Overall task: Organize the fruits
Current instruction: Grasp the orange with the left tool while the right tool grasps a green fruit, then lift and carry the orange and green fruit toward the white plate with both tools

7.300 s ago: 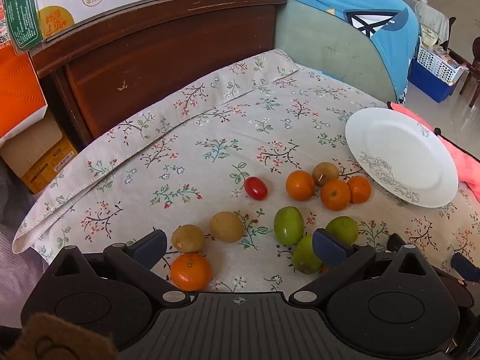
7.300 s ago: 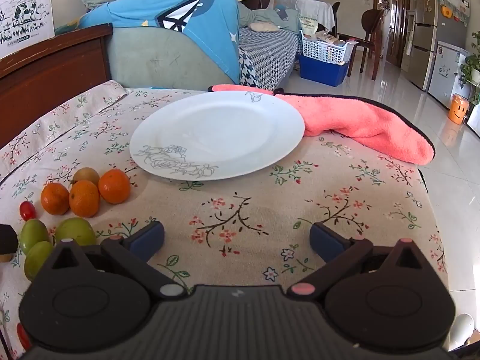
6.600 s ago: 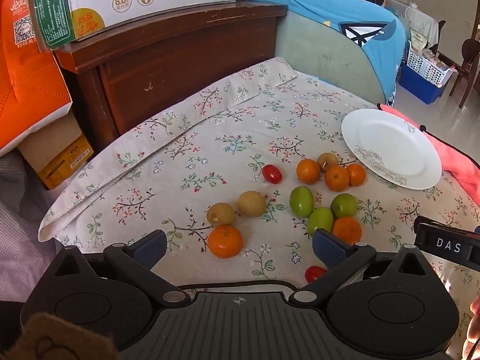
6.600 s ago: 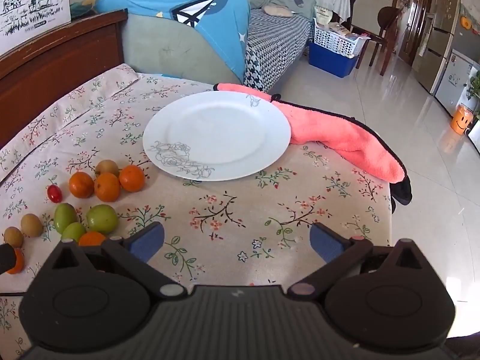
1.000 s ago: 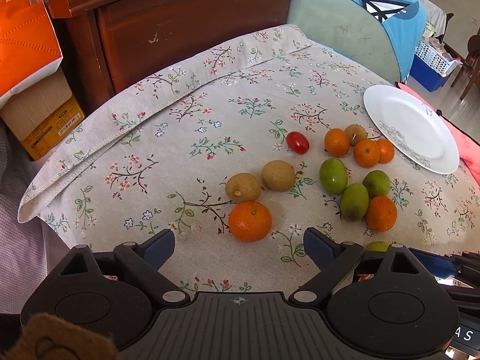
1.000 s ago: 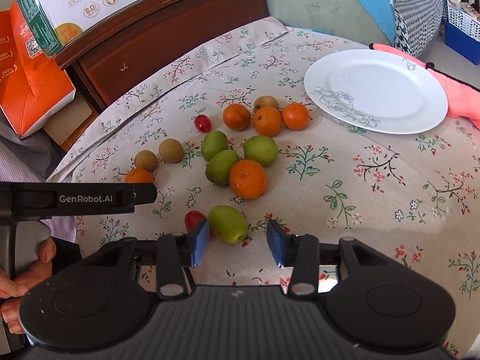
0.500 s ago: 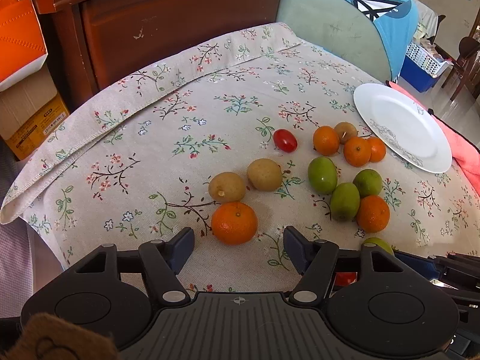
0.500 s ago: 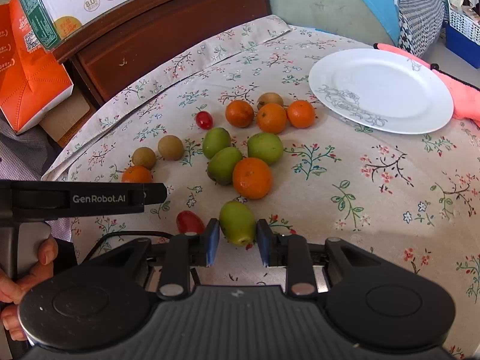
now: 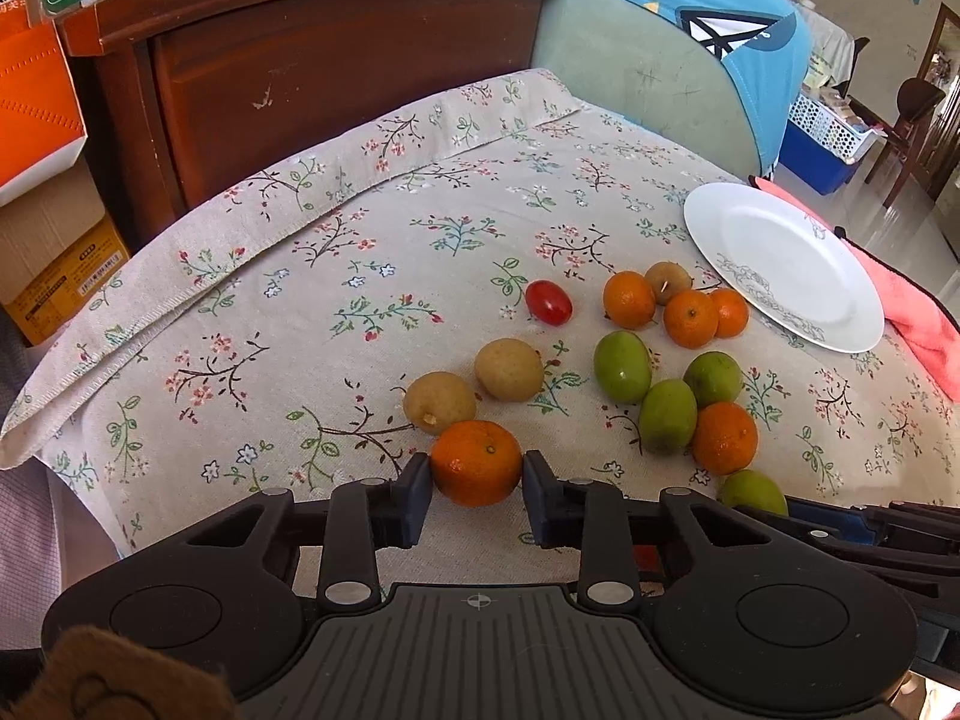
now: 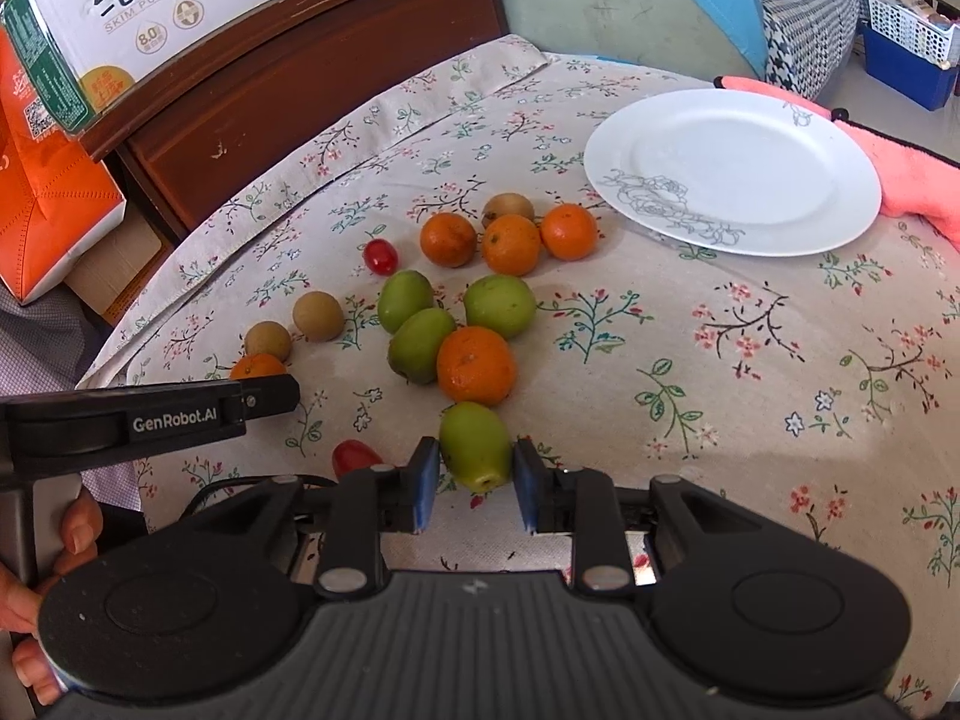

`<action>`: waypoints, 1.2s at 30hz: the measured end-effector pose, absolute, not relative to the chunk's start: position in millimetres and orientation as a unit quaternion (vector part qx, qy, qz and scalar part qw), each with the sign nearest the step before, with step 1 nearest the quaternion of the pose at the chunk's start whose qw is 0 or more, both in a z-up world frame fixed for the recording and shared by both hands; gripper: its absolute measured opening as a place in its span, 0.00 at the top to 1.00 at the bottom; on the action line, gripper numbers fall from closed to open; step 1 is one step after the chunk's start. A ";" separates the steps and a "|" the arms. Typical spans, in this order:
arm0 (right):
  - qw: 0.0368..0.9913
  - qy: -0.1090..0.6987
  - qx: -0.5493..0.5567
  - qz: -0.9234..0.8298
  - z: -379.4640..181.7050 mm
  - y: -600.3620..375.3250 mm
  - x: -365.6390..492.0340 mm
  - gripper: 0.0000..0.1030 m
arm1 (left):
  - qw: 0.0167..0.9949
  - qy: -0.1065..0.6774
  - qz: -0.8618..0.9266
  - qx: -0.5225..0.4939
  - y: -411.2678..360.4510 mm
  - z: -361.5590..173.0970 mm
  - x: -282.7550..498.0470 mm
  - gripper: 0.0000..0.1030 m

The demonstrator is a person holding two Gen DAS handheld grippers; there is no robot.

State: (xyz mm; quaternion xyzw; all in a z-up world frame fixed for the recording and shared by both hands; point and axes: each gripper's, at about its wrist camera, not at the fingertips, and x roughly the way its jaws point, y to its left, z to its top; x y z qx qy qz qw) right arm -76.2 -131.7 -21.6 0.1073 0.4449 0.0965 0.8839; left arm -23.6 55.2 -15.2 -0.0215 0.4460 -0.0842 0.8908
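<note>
On the floral tablecloth (image 9: 360,276) lie loose fruits. My left gripper (image 9: 477,480) has its jaws closing, and both pads touch the sides of an orange (image 9: 476,459) that rests on the cloth. Beyond it are two brown fruits (image 9: 509,369), a red tomato (image 9: 548,301), green fruits (image 9: 622,366) and more oranges (image 9: 690,318). My right gripper (image 10: 474,471) is shut on a green fruit (image 10: 474,441) near the table's front. The white plate (image 10: 732,168) stands bare at the far right. Another red tomato (image 10: 354,456) lies left of the right gripper.
A pink cloth (image 10: 912,168) lies beside the plate at the right edge. A dark wooden cabinet (image 9: 336,60) stands behind the table with a milk carton box (image 10: 180,6) on top. A hand (image 10: 66,540) holds the left gripper's handle.
The left jaws have come in from wide apart onto the orange. The right jaws have narrowed from loosely around the green fruit to pressing on it. Neither hand has shifted.
</note>
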 end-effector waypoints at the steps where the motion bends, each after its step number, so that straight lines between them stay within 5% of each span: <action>1: 0.884 0.445 0.109 0.096 -21.4 -132.5 -76.2 0.74 | 0.892 0.443 -0.085 -0.023 55.4 -13.6 -24.6 0.71; 36: 0.891 0.411 0.177 0.079 18.7 -172.3 -101.0 0.74 | 0.903 0.402 -0.150 -0.023 37.9 44.0 -55.5 0.71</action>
